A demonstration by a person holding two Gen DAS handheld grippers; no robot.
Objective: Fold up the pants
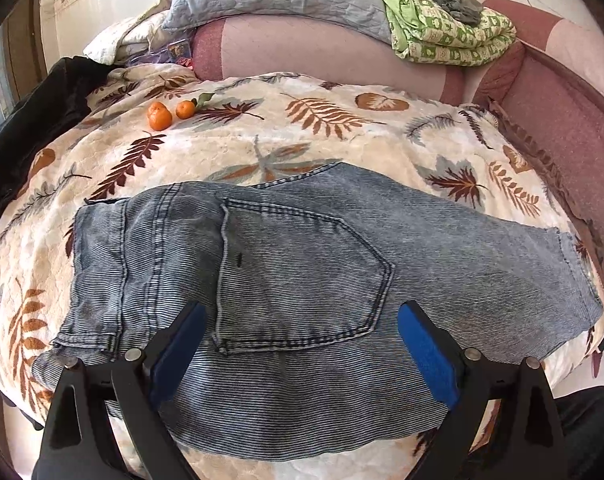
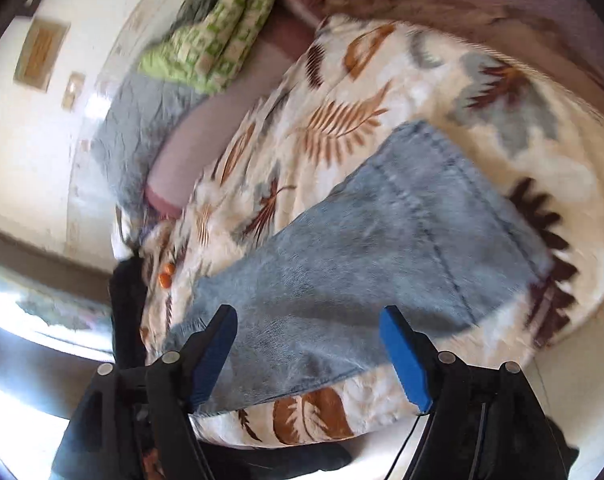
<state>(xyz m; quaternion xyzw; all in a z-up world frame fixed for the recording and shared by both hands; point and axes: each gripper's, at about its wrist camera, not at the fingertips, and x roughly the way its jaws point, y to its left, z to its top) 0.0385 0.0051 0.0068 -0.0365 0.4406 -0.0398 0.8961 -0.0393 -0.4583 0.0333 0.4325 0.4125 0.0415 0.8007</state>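
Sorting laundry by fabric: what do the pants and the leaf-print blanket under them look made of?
Pants: faded blue denim, matte, with ribbed weave lines, contrast stitching and a patch pocket. Leaf-print blanket: likely plush fleece, going by its soft, fuzzy, embossed surface.

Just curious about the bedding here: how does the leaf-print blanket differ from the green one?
The leaf blanket is spread flat with the jeans lying on it; the green blanket is bunched in a heap on the pink cushion. The leaf blanket is cream with brown leaves; the green one has small squares. Both are patterned.
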